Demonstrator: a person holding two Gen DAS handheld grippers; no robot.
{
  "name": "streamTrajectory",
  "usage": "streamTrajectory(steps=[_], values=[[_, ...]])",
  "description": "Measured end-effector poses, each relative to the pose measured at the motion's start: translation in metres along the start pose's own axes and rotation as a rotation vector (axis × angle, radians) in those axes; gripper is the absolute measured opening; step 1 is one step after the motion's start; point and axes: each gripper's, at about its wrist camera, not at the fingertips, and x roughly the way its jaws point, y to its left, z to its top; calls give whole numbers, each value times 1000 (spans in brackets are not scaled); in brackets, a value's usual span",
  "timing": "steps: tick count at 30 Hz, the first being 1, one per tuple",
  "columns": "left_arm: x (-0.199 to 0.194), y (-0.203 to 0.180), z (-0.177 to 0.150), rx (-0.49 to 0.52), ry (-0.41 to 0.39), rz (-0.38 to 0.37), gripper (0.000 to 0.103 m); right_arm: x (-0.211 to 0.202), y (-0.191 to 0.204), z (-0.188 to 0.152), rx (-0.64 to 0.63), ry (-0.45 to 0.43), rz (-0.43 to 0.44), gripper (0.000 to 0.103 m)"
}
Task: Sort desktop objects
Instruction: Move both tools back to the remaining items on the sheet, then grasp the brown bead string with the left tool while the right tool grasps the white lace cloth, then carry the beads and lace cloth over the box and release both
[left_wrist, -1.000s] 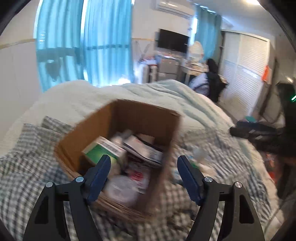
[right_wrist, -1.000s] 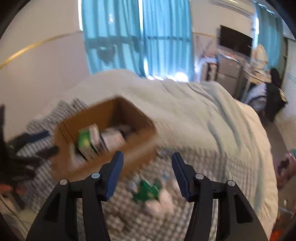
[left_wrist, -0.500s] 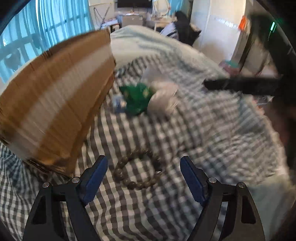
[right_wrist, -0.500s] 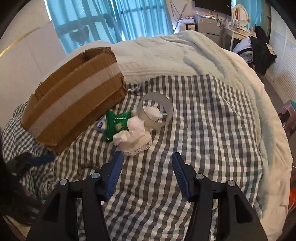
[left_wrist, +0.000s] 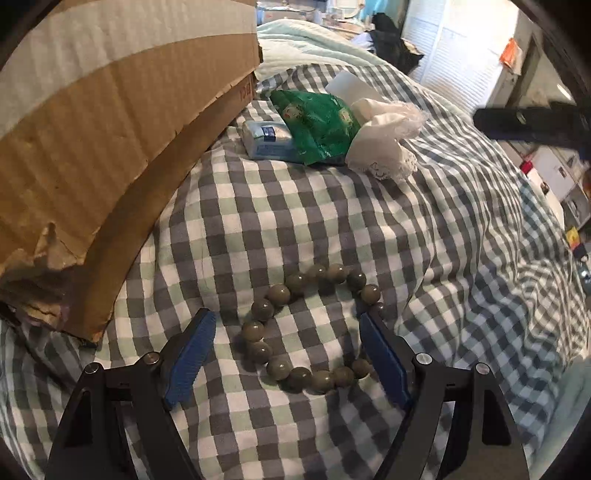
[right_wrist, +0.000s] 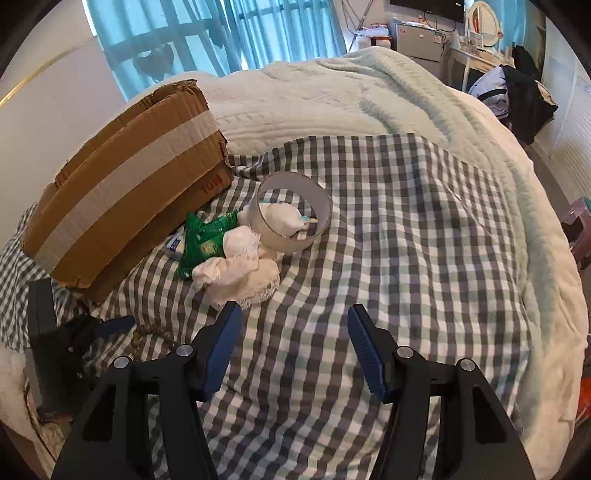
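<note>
Cardboard box (right_wrist: 125, 192): far left on the checked cloth (right_wrist: 406, 258), tape-striped side facing us, near corner torn.
Left gripper (left_wrist: 288, 328): low over the cloth just right of the box's near corner; jaws apart and closing, blue pads (left_wrist: 192, 354) not pressing on anything.
Bead bracelet (left_wrist: 310, 325): flat on the cloth between the left gripper's jaws, its right edge at the right pad; from the right wrist view it peeks out at the near left.
Blue-and-white packet (left_wrist: 269, 142): beside the box's far end, partly under the green packet (left_wrist: 321, 125).
White lace cloth (right_wrist: 240, 269): bunched right of the green packet, touching it.
Tape roll (right_wrist: 291, 210): right of the pile, leaning on the lace cloth, white wad inside.
Right gripper (right_wrist: 295, 336): over bare checked cloth, near side of the pile; jaws apart and opening, nothing between them.
</note>
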Motion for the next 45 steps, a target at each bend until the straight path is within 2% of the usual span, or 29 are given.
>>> streamTrajectory(steps=[1,2,5,6,7,9,12,13,14,15,16,20,25,32,36,40,42,45], values=[[1,-1,-2,15,-3,20,68,3,3,3,-3,5,13,59],[1,-1,-6,41,-9,22,68,5,7,6,-8,7,23,59],[-3,5,-10,27,-18,-14,55,14,18,15,-18,11,59,60],[-4,7,-11,19,-18,-25,48,17,22,18,-24,12,64,60],[-5,10,-11,4,-14,-41,32,20,26,21,-32,11,69,60],[-5,12,-11,-17,3,-60,22,31,34,25,-51,25,78,60],[-6,10,-13,-14,11,-66,17,51,42,27,-67,77,63,59],[-8,10,-13,-18,12,-70,14,55,43,26,-66,88,60,55],[-10,11,-14,-29,11,-80,13,57,45,25,-67,102,54,38],[-12,12,-14,-44,7,-87,12,59,47,23,-74,119,46,17],[-14,12,-14,-51,6,-91,12,58,50,22,-87,126,43,11],[-25,11,-16,-55,-4,-82,11,44,57,10,-92,122,46,9],[-58,2,-16,-59,-75,-92,11,17,61,-6,-63,114,53,9],[-88,5,13,-49,-150,-73,11,-27,72,-13,-80,49,45,9],[-121,8,19,-31,-175,-47,11,-53,89,-6,-124,19,29,9],[-146,3,34,-13,-245,-15,11,-89,105,15,-154,-39,36,9],[-162,7,48,-37,-287,-6,11,-111,116,24,-179,-69,22,9],[-185,18,69,-81,-308,15,11,-136,127,37,-177,-96,41,9]])
